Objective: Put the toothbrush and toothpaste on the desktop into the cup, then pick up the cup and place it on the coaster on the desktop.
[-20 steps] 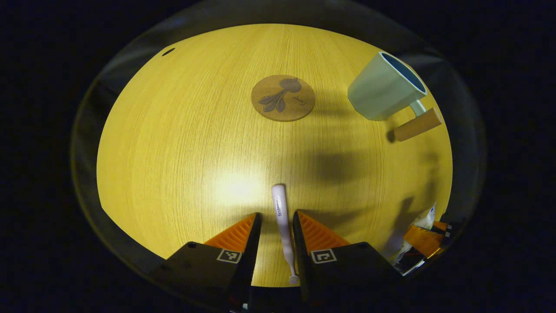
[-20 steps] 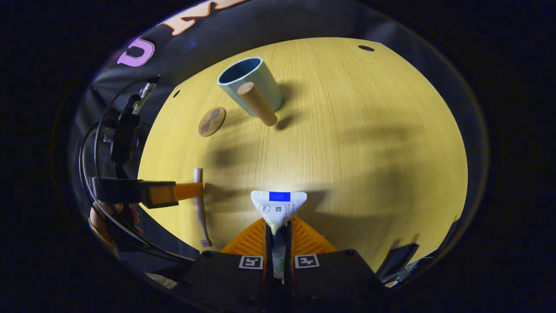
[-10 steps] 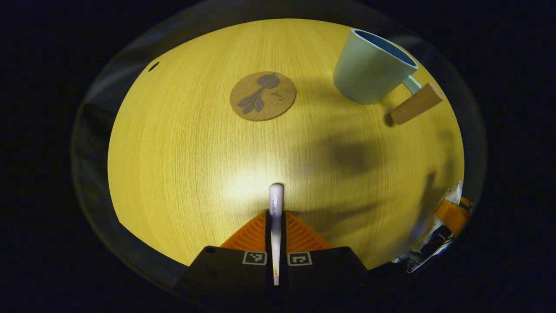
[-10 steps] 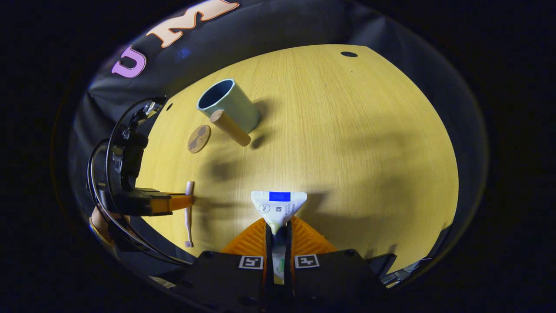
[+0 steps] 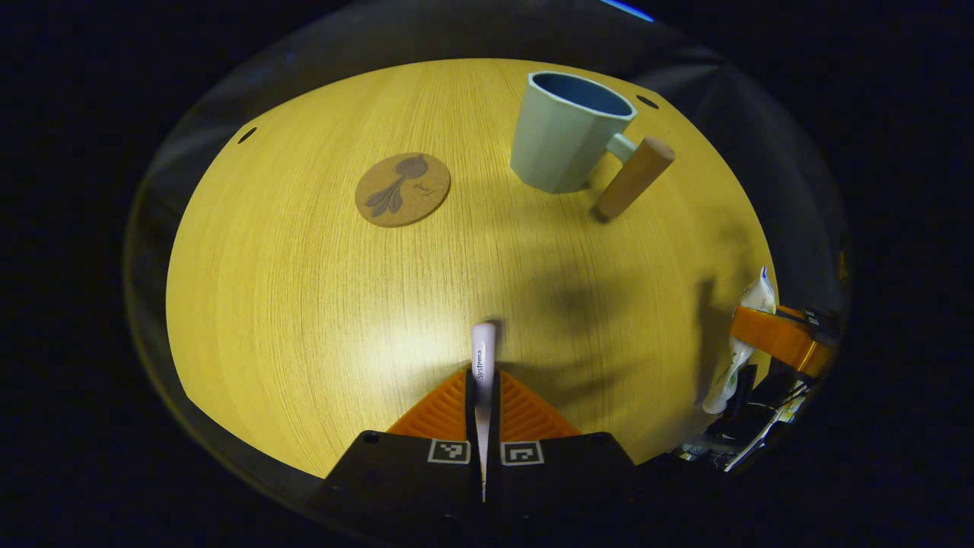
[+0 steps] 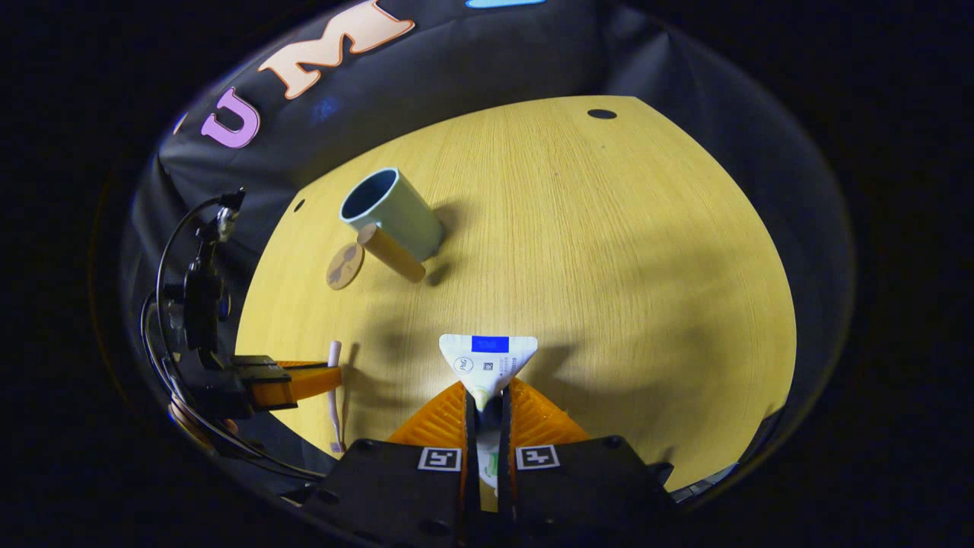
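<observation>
My left gripper is shut on the white toothbrush, whose handle end sticks out ahead above the wooden desktop. The pale green cup with a wooden handle stands upright at the far right, and the round cork coaster lies to its left. My right gripper is shut on the white toothpaste tube, its flat crimped end pointing forward. In the right gripper view the cup and coaster sit far left, and the left gripper holds the toothbrush. The right gripper with the tube shows in the left gripper view.
The round wooden desktop has small dark holes near its far edge. Black booth cloth hangs behind it. Cables and the holder of the left gripper stand at the left of the right gripper view.
The left gripper closed on the toothbrush and lifted it off the desktop. Both grippers rose and drew back, so the cup and coaster look farther away.
</observation>
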